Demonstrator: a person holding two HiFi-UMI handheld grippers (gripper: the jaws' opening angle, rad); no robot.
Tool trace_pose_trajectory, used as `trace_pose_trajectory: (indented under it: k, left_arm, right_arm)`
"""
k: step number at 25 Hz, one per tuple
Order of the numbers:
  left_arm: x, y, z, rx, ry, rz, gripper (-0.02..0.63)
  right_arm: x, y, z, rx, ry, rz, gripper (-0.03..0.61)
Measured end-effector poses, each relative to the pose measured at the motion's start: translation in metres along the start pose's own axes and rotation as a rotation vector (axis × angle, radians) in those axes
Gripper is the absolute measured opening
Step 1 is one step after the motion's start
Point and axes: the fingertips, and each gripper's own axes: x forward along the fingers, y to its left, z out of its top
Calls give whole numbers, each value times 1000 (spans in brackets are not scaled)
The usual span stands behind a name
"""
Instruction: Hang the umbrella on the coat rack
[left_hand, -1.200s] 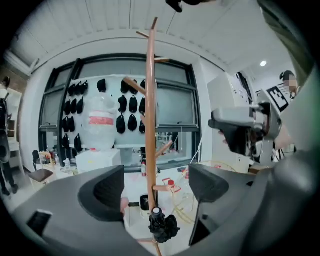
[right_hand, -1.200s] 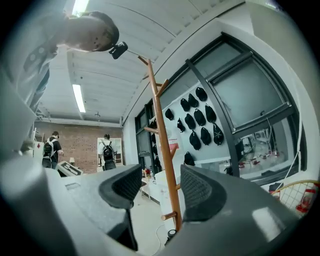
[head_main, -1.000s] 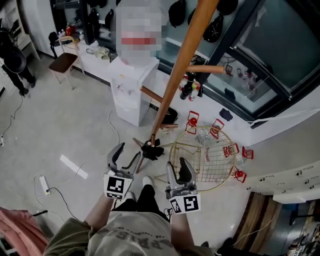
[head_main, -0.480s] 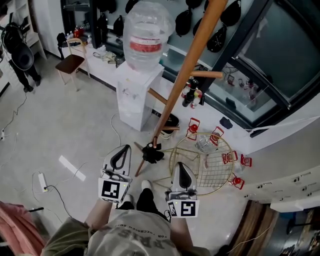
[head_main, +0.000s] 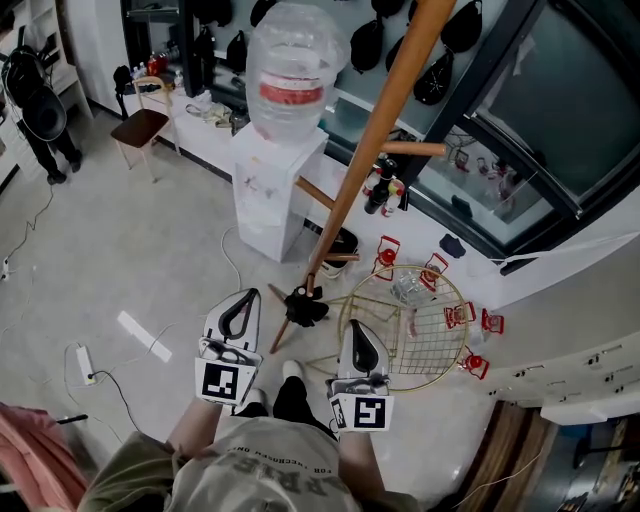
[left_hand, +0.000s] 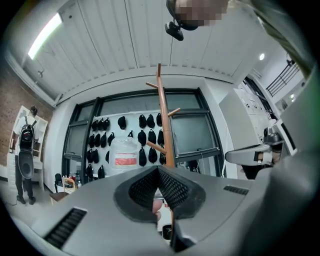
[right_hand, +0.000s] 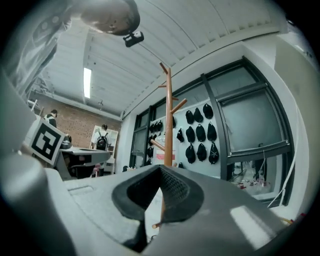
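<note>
We held the left claw (head_main: 241, 300) and the right claw (head_main: 357, 330) fully closed on nothing, facing the coat rack (head_main: 365, 170). A black bundle (head_main: 305, 305), perhaps the umbrella, lay on the floor (head_main: 130, 240) at the rack's foot. Fetching it would need an opened claw reaching low.

Looks like an office-type test lab to me: water cooler (head_main: 270, 195), power strip (head_main: 88, 366) and loose cables (head_main: 228, 262) on the floor, black caps (right_hand: 200, 134) lining the wall.
</note>
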Motion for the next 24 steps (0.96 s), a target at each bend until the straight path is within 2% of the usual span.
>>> trace_pose_trajectory:
  k: [4, 24]
  left_arm:
    - [4, 2, 0, 9, 0, -8, 11]
    - [17, 1, -4, 6, -3, -23, 11]
  right_arm:
    - [11, -1, 5, -7, -5, -24, -2]
    - [22, -8, 5, -15, -16, -15, -2]
